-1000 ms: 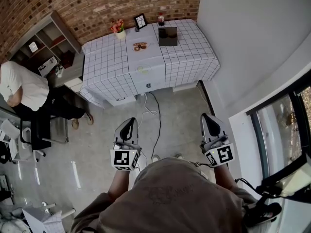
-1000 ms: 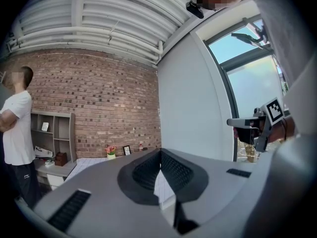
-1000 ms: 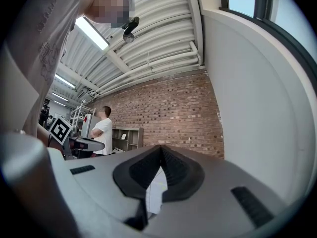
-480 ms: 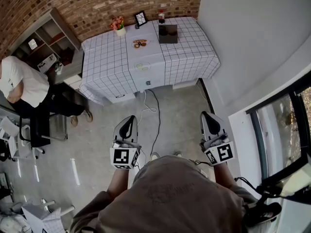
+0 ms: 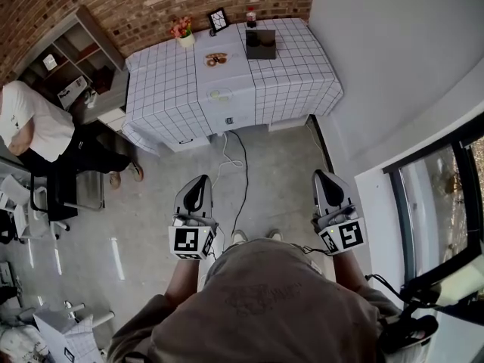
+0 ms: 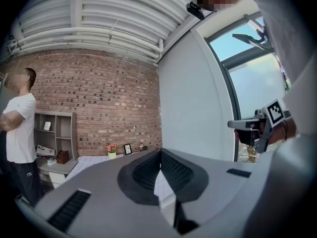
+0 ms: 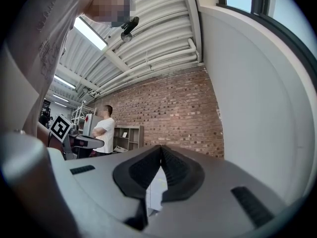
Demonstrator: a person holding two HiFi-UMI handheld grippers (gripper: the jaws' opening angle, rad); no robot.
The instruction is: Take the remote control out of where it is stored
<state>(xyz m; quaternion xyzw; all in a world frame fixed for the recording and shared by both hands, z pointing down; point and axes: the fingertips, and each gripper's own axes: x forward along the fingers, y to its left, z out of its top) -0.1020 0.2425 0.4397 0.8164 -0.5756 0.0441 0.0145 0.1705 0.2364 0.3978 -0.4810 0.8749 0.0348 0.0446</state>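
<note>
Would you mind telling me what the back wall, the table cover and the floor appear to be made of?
The back wall is matte red-brown brick; mortar lines show. The table cover looks like cloth, white with a dark grid, draping in folds at its corners. The floor seems smooth grey concrete or similar, slightly glossy from its light streaks.

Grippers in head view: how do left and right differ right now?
The left gripper hangs beside the black cable on the floor; the right gripper hangs nearer the white wall. The left gripper's marker cube shows a different pattern from the right gripper's. Shared: both have jaws shut with nothing between them, and both point toward the checked table.
</note>
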